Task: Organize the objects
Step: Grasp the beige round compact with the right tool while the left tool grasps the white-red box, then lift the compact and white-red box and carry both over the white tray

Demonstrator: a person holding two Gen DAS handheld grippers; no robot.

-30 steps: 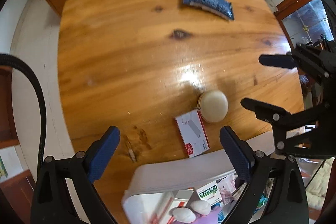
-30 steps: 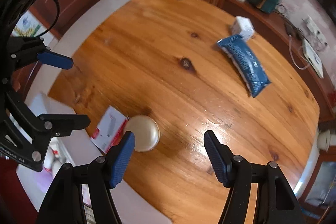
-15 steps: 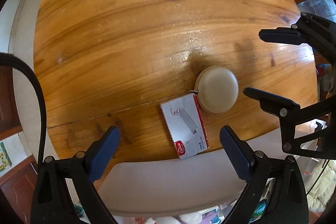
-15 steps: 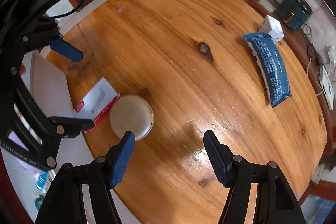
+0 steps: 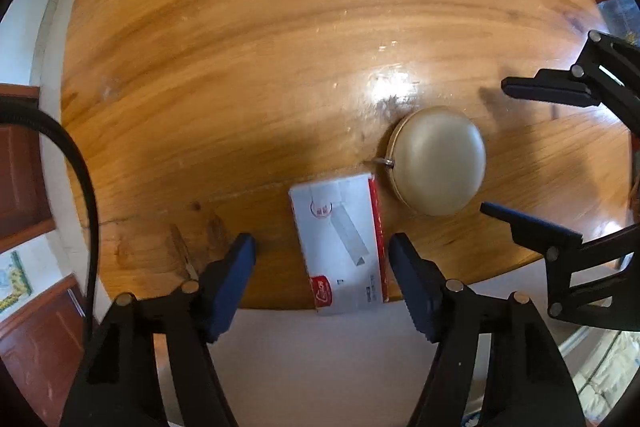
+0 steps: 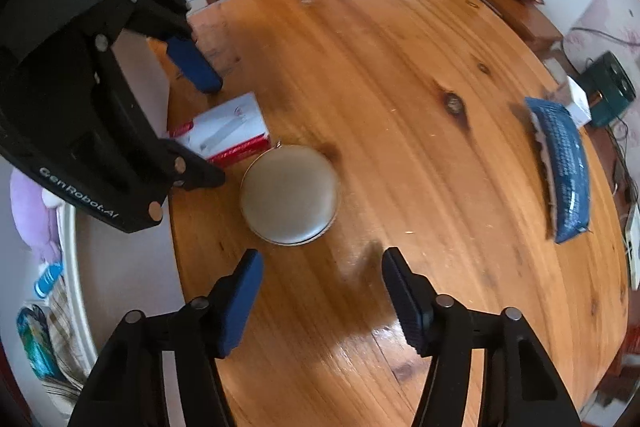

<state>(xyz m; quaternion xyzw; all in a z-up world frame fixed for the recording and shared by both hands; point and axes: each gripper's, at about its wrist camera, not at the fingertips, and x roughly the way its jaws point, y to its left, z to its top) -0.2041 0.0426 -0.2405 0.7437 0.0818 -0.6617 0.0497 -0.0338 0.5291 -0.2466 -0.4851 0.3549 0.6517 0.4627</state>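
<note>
We look straight down past the left gripper point(image 5: 322, 255) and its jaws have just been closing in: the blue pads now stand at a middling gap on either side of the white and red box point(image 5: 340, 239), not yet pressing on it. The box lies flat at the near edge of the round wooden table point(image 5: 240, 67), one end poking out over the rim. Just beyond it, touching or nearly touching its far corner, sits the round cream case point(image 5: 438, 161), a small metal ring at its side.

Over to the right gripper point(image 6: 320, 289): its jaws have also just been narrowing, with only bare tabletop between them. The cream case lies just ahead of its fingertips, clear of both pads.

From that side the left gripper's black frame blocks much of the box and the table's near edge. Farther off, well apart from the rest, a blue packet point(image 6: 562, 171) lies near the far rim, with a small white box point(image 6: 578, 103) beside it. The left view cuts that packet off at the top. Print on the boxes is too blurred to read.
</note>
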